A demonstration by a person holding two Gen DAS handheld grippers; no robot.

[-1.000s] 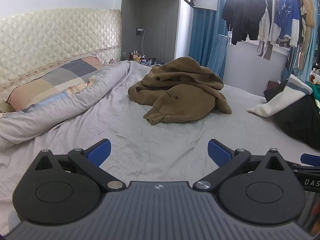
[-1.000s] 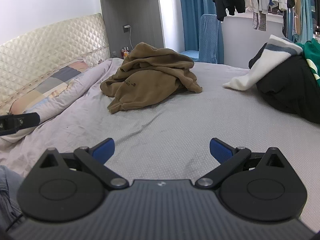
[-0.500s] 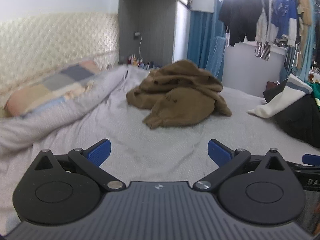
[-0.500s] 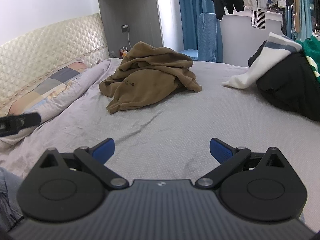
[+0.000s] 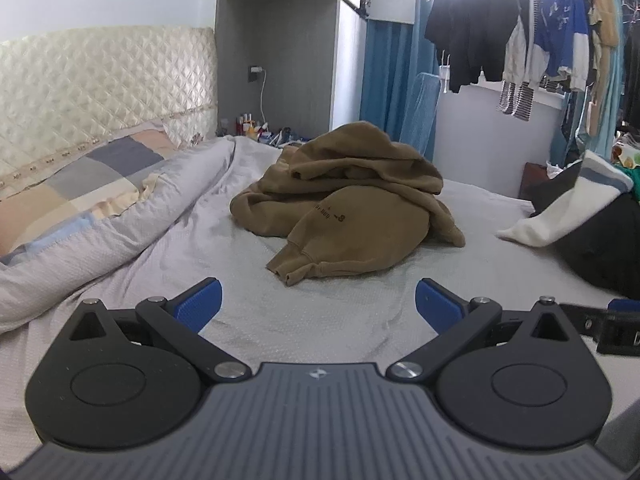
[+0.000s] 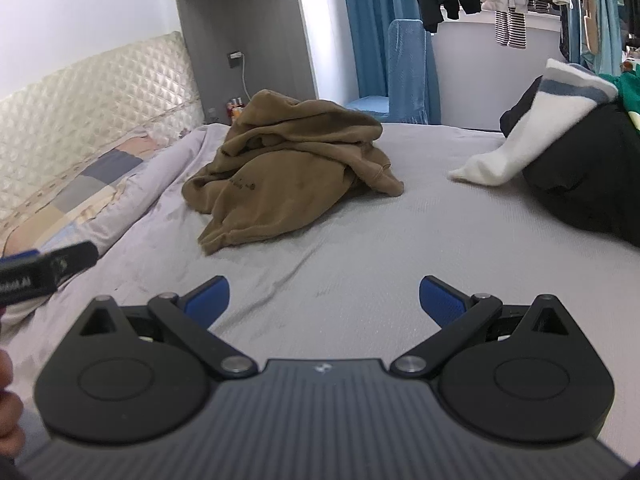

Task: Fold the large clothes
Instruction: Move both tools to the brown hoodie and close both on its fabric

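Brown hoodie lying crumpled mid-bed, left claw and right claw both gaping wide — gripping nothing, hovering near the bed's front edge.

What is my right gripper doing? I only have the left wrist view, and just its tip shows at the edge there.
Observer: The right gripper is open and empty, over the bare grey sheet.
Operator: Where is the hoodie from there?
Observer: The brown hoodie lies ahead and to the left of that gripper, with nothing but sheet between them.
Operator: Anything else near it?
Observer: Part of a hand shows at the lower left edge of the right wrist view, beside the gripper's body.
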